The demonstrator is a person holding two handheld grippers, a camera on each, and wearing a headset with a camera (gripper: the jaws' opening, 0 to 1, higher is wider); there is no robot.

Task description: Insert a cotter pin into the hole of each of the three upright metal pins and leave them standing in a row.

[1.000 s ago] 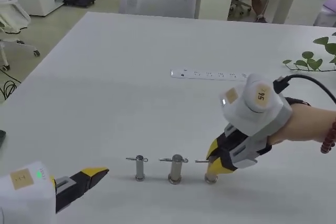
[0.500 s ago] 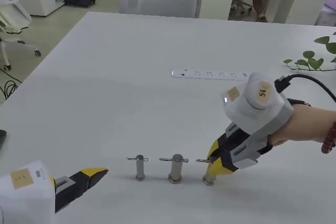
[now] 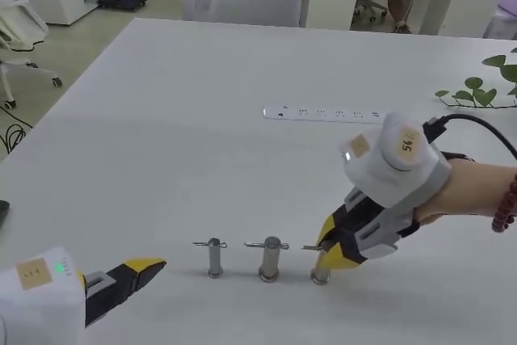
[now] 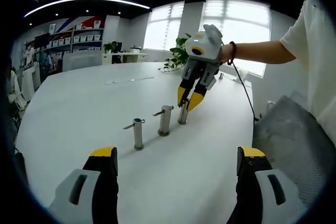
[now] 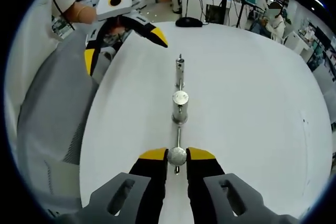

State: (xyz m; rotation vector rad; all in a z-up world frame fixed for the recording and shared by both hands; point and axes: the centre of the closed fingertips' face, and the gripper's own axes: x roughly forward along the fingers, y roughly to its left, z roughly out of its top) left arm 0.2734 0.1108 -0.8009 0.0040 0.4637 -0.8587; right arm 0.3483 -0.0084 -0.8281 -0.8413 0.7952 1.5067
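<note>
3rd pin (image 5: 177, 155), clamped, slightly nearer middle pin (image 3: 271, 260); power strip (image 3: 321, 114) beyond

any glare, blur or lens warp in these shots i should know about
Head view: soft even light, sharp, barely any shadow under the metal pins on the table. Left gripper view: fisheye bows the table, and the windows are blown out behind the right tool. Right gripper view: heavy warp toward the edges, but the gripped pin is crisp.
</note>
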